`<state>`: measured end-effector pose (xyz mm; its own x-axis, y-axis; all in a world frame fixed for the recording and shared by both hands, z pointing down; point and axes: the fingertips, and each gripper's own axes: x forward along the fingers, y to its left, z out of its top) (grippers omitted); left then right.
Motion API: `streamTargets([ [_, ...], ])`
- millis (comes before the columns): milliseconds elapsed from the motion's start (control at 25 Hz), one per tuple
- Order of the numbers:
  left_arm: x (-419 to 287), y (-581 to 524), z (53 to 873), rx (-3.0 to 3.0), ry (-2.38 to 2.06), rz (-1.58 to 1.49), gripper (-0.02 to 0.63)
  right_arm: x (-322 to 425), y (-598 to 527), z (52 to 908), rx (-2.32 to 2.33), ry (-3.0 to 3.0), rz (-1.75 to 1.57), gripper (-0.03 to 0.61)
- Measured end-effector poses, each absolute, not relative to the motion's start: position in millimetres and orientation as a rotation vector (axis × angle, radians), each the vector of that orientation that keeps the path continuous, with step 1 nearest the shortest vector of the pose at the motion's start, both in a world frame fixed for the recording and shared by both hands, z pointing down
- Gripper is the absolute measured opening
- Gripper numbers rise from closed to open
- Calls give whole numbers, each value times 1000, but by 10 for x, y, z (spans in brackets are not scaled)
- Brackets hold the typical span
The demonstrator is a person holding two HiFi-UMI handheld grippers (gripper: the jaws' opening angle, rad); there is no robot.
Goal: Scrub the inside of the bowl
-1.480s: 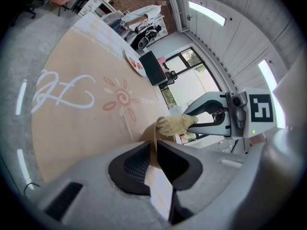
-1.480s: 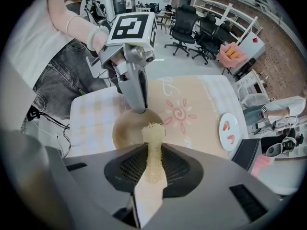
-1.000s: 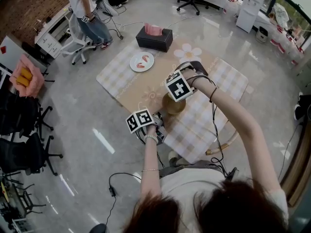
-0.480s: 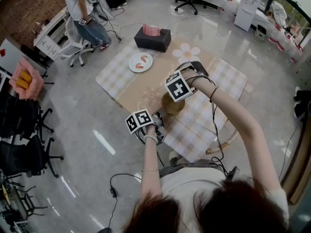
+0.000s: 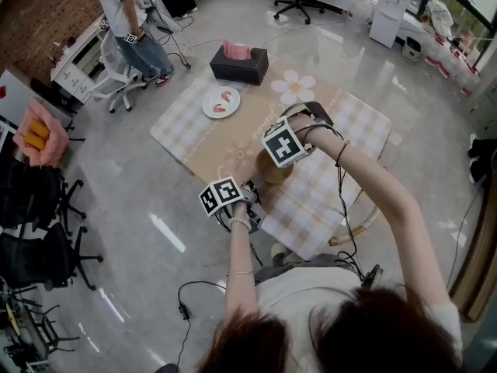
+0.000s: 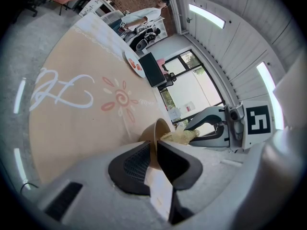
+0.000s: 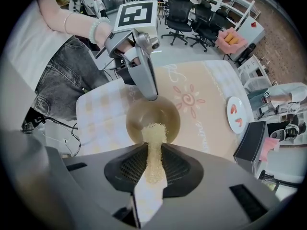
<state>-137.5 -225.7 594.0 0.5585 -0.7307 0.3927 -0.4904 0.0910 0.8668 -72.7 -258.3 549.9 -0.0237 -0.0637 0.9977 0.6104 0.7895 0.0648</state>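
**Yellow pad in the bowl, rim pinned: the scrub is in hand**

Your right gripper [image 7: 153, 151] has its jaws closed on a yellow scrub pad [image 7: 154, 135]. The pad's free end reaches down into the tan bowl [image 7: 152, 119] and meets the inner wall on your side. Your left gripper [image 6: 154, 150] is pinched on the bowl's rim, with one jaw inside the wall and the other outside.

The bowl stands on the tabletop [image 5: 311, 235] close to the near edge and about midway along it, where the beige runner [image 5: 225, 142] meets the checked cloth [image 5: 357, 127].

This looks like the scrubbing step itself, with one gripper steadying and the other working. How much of the inside is already done cannot be told, since no dirt or suds show.

The next move probably calls for sweeping the pad round the inner wall and across the bottom. Press firmly enough to rub while your left gripper holds the bowl against turning or sliding on the cloth. Its inner jaw covers a patch of wall, so you may need to shift that grip to reach there.

A white plate [image 5: 220, 102] with pinkish pieces lies near the far-left corner, and a dark tissue box [image 5: 238, 64] sits at the far edge. Both are well apart from the bowl. A person [image 5: 128, 14] stands beyond the far-left corner, clear of your reach.
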Motion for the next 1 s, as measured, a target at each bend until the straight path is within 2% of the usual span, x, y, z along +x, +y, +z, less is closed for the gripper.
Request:
streamTargets([
  [1000,-1373,-2223,5937,1557,-1063,-245,52,-633,-2216,5488,-498,-1524,-517,78],
])
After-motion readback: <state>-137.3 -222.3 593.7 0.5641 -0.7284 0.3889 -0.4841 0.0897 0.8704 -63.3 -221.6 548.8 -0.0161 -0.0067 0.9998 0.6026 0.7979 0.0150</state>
